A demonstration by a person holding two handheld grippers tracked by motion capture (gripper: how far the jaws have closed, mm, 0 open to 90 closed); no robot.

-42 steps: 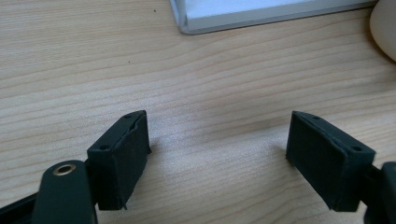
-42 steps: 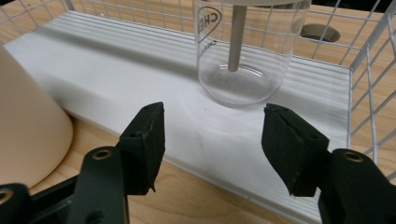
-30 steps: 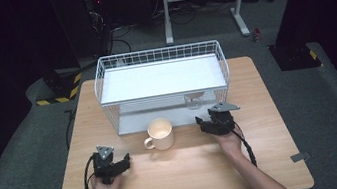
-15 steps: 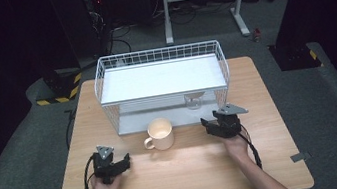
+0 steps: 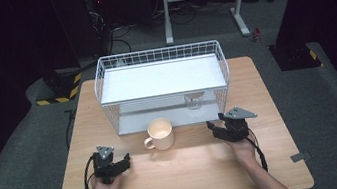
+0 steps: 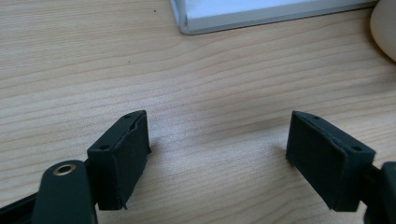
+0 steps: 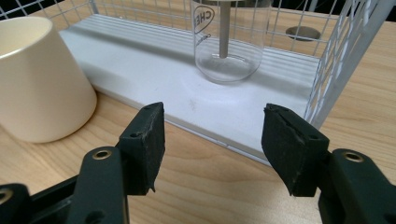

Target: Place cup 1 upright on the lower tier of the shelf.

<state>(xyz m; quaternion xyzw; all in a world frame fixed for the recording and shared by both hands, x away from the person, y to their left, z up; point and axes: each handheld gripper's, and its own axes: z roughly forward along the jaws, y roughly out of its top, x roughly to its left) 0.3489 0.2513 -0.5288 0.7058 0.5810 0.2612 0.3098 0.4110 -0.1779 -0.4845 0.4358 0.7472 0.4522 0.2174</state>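
The right gripper (image 5: 218,130) is hovering just in front of the wire rack (image 5: 105,91), its jaws spread with nothing between them, having just been closing a little; it is pointing at the clear glass beaker (image 7: 229,39) that is standing on the rack's white lower shelf. The cream mug (image 5: 160,133) is sitting on the wooden table (image 5: 277,159) just before the rack's front edge; the left gripper (image 5: 119,164) is resting further from the rack, beyond the mug, jaws gaping over bare wood.
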